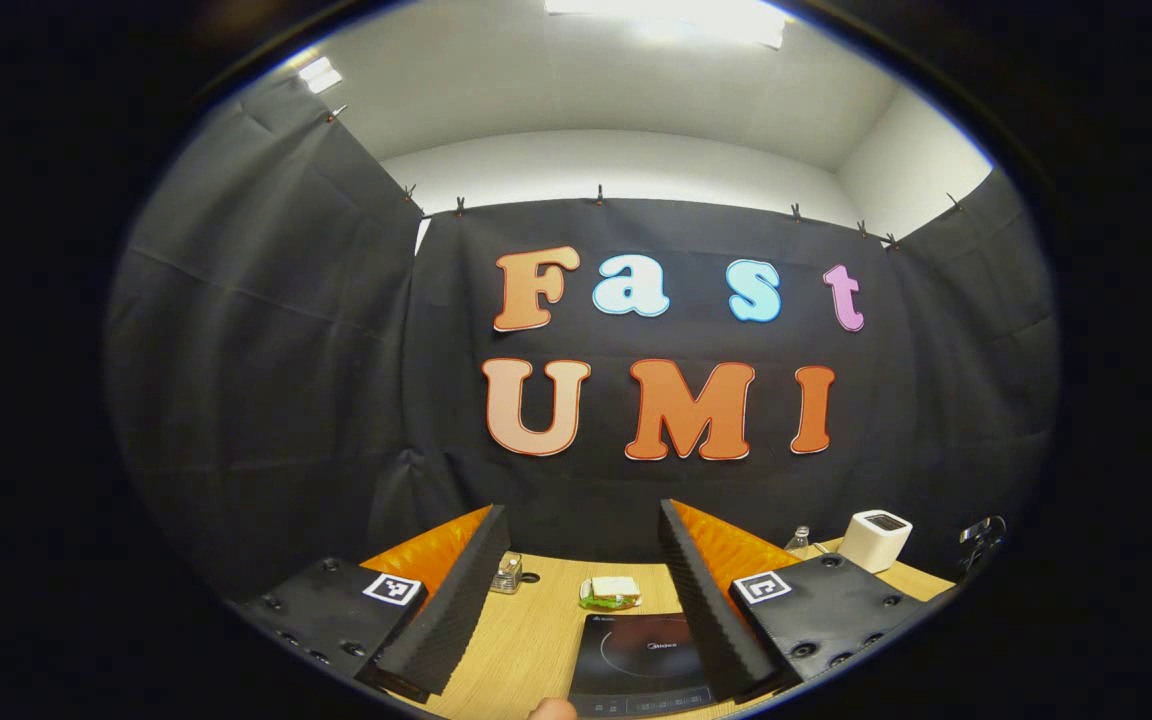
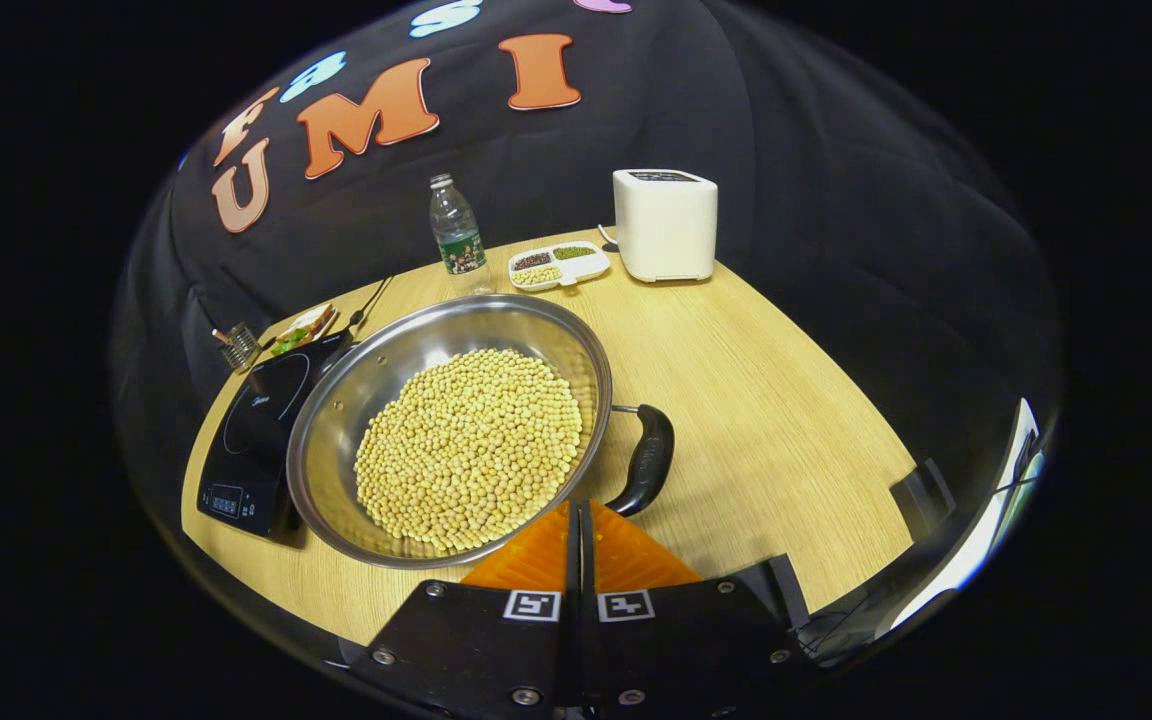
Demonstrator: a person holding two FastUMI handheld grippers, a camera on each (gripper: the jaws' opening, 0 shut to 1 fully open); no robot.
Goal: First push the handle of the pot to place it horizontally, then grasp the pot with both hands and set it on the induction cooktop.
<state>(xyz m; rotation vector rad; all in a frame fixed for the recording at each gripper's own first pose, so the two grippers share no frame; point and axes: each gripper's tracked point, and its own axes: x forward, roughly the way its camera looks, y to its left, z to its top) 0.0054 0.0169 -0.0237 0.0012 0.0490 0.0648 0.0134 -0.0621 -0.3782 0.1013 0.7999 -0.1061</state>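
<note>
In the left gripper view, the left gripper was held high with its two fingers spread wide and nothing between them. Below, on the pale wooden table, the flat black induction cooktop lay near the bottom edge between the fingers. Just beyond it sat a sandwich on a small green plate, with a small glass jar to its left. Far right stood a white boxy appliance, and a clear plastic bottle just left of it.

In the right gripper view, the right gripper had its fingers pressed together, empty — its tip lay close to the near rim of the wide stainless steel pot, though I could not tell whether it touched. The pot was filled with pale yellow soybeans and stood on the table, its left edge overlapping the cooktop. Its black side handle stuck out to the right, just beside the gripper's tip. At the far edge stood the bottle, a white divided tray of beans and the white appliance.
</note>
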